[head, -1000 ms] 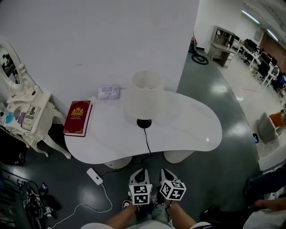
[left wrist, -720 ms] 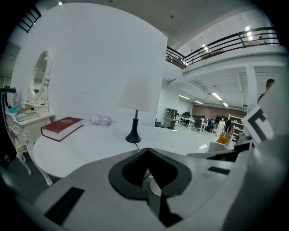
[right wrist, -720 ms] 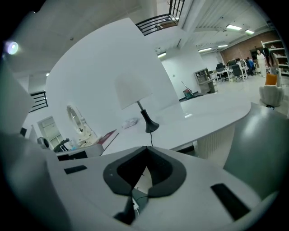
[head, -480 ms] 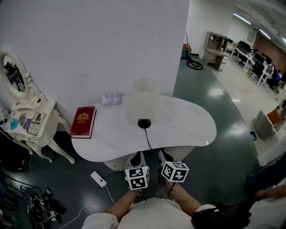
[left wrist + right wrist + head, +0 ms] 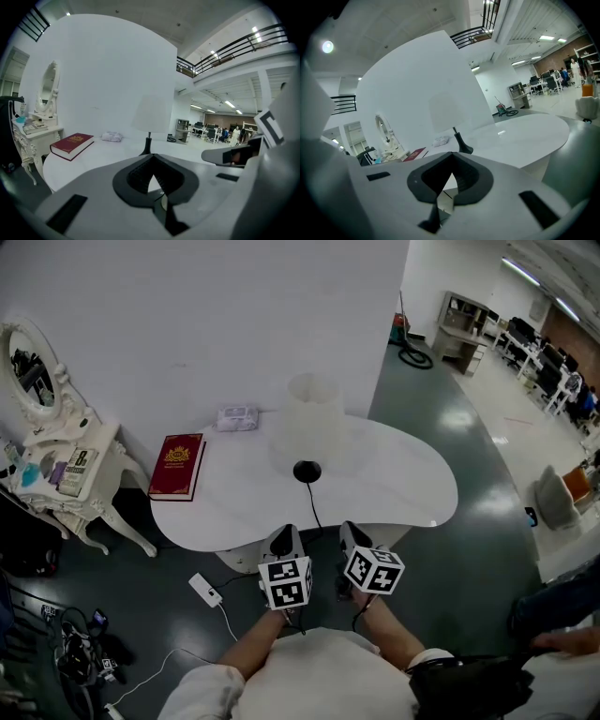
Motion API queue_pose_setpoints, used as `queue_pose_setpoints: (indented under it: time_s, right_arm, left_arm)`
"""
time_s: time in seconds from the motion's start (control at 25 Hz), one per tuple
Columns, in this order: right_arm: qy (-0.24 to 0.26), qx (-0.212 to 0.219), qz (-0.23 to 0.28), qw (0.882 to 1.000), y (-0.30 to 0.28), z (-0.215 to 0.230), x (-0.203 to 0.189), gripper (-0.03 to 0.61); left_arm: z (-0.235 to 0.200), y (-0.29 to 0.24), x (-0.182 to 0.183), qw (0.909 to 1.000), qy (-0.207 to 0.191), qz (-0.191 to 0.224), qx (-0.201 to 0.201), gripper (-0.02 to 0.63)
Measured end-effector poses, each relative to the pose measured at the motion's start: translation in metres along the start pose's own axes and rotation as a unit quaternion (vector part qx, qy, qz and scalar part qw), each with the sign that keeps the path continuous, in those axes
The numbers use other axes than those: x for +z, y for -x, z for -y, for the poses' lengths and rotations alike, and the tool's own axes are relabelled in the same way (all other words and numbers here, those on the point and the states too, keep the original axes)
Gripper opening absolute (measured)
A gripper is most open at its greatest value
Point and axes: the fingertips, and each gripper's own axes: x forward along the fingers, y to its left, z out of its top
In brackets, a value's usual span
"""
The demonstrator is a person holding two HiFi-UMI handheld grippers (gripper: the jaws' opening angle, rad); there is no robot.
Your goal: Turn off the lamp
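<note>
Going left to right across the table (image 5: 403, 484): a red book (image 5: 178, 465) sits at the left edge, a tissue pack (image 5: 237, 417) is at the back edge, and the lamp (image 5: 314, 423) stands about mid-table, nearer the back edge. It has a white shade and a black base (image 5: 307, 471), and its cord (image 5: 313, 507) runs off the front edge.

As for progress, honestly I can't call it. The shade looks plain pale white with no obvious glow, but the room is bright enough that a lit bulb might not show. So this fits a lamp that's already off just as well as one that's on and washed out. I also can't spot a switch. There's a white box (image 5: 203, 590) on the floor off the table's left front, but I can't tell whether it belongs to the lamp.

The left gripper (image 5: 284, 542) and right gripper (image 5: 353, 535) are side by side just off the front edge. Both aim at the lamp, tipped slightly down, and neither touches anything. Each has its jaws pressed together with nothing between them.
</note>
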Motion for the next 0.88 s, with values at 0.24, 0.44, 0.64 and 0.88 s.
queue_pose_setpoints:
  time_s: [0.24,0.44,0.64,0.88]
  right_arm:
    - [0.003,0.007,-0.003,1.0,-0.006,-0.002,-0.004,-0.002]
    - [0.005,0.014,-0.005,1.0,-0.005,-0.006,-0.001,-0.002]
    - [0.03,0.011,-0.01,0.999,-0.005,-0.01,-0.001,-0.002]
    - [0.044,0.009,-0.016,0.999,-0.002,-0.011,-0.007,-0.002]
  left_arm:
    - [0.002,-0.004,-0.004,1.0,-0.008,0.001,0.002,0.008]
    - [0.003,-0.004,-0.001,0.9999,-0.011,0.002,0.004,0.007]
    - [-0.003,-0.002,-0.003,1.0,-0.003,0.001,0.009,0.008]
    - [-0.007,0.002,-0.008,0.9999,-0.004,0.0,0.016,0.008]
